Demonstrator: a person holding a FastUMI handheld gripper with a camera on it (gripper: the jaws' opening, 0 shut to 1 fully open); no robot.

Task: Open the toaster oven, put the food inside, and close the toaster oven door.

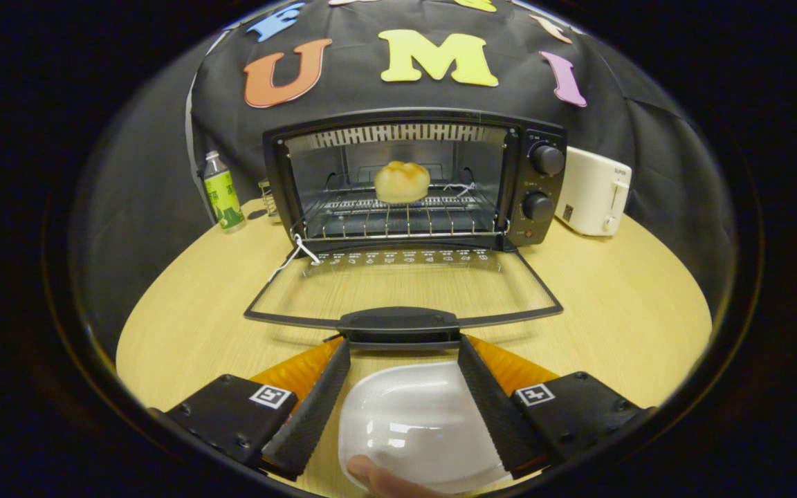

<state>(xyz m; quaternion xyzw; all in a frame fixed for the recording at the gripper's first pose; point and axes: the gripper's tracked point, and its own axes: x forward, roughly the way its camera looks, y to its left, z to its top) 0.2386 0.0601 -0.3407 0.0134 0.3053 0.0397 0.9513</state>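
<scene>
The bun [402, 181] already sits inside the oven [412, 180]; the open, empty tool [404, 346] must next lift the door [398, 294] by its handle [398, 324].

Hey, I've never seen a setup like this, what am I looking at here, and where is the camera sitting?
The camera rides on a handheld two-finger gripper and looks forward along its two ribbed fingers, so the picture is bent like a fisheye. A person holds the tool; there is no robot arm.

The fingers are spread open and hold nothing. Between them sits a white plastic bowl, empty, with a fingertip on its near rim.

Just ahead of the fingers is the handle of the glass door of a black toaster oven, folded down flat over the round pale wooden table. Inside, a golden bread roll rests on the wire rack. So the food is in, and the door is not yet closed.

Beside the oven stand a green-labelled bottle and a white pop-up toaster.
</scene>
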